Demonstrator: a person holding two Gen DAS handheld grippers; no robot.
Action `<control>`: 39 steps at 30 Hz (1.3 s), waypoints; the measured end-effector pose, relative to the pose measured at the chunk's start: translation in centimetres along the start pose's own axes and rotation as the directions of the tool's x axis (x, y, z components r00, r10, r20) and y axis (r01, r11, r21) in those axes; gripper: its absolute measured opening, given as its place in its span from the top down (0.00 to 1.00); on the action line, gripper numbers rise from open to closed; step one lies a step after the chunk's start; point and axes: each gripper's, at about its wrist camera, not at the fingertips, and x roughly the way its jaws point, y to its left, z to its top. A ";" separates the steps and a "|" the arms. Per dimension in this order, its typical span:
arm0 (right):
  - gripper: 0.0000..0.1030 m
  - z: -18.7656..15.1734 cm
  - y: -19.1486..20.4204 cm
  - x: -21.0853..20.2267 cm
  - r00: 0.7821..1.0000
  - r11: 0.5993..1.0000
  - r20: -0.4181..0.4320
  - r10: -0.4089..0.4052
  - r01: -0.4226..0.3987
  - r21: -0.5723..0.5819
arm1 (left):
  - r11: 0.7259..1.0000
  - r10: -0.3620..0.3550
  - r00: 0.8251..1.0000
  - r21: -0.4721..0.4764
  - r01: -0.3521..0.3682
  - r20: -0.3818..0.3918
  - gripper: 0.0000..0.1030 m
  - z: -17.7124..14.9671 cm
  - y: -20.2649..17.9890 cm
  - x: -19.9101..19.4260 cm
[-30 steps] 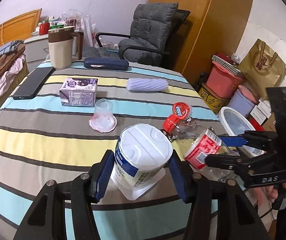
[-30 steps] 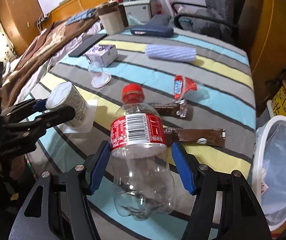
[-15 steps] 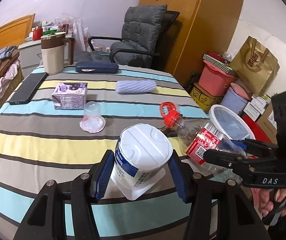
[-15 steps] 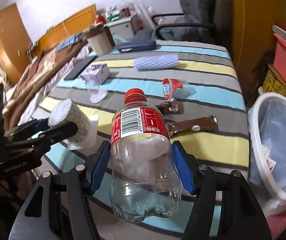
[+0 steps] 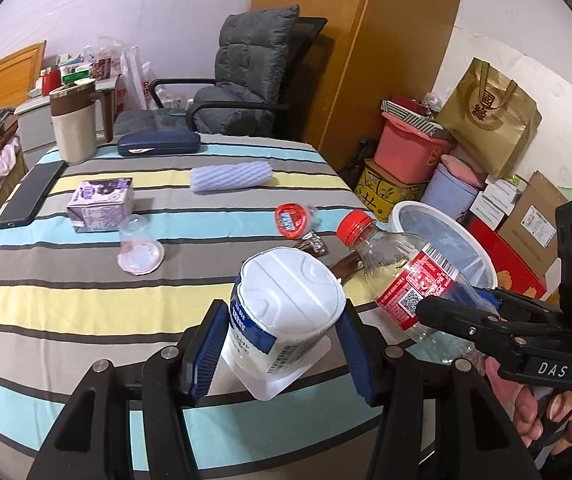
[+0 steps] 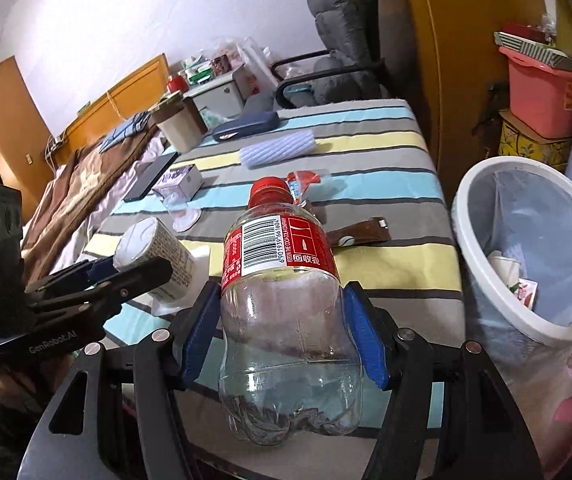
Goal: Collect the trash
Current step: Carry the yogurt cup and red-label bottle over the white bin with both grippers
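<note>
Beside the striped table, the white lined bin [image 6: 482, 216] waits: carry the right gripper [image 6: 283, 334], pinching 1 empty cola bottle [image 6: 281, 292], over its rim before releasing. Keep the left gripper [image 5: 279, 354] clamped on 1 upturned yogurt cup [image 5: 281, 312], clear of the bottle.

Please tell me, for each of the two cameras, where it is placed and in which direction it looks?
Left wrist: on the left gripper, looking along its jaws at the yogurt cup, table and chair; fingers of the other hand show.
Right wrist: on the right gripper, facing the bottle and trash bin.
Shared: both grippers, both held items, bin.
</note>
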 end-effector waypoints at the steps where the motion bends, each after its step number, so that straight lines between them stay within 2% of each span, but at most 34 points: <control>1: 0.38 0.0 -0.1 0.0 1.000 1.000 0.003 -0.002 0.002 0.003 | 1.000 -0.001 1.000 0.002 0.001 0.000 0.47 0.1 -0.2 0.1; 22: 0.38 -0.3 -4.7 -3.3 0.991 0.990 0.087 -0.099 0.090 0.107 | 0.993 -0.057 0.998 0.098 0.059 -0.018 0.47 2.6 -6.4 2.7; 32: 0.38 -0.4 -8.7 -5.4 0.977 0.973 0.119 -0.178 0.157 0.171 | 0.981 -0.117 0.993 0.154 0.120 -0.032 0.47 4.6 -10.5 5.1; 39: 0.38 -0.8 -11.5 -6.3 0.963 0.952 0.112 -0.244 0.215 0.218 | 0.966 -0.178 0.982 0.181 0.185 -0.057 0.47 5.9 -13.7 7.8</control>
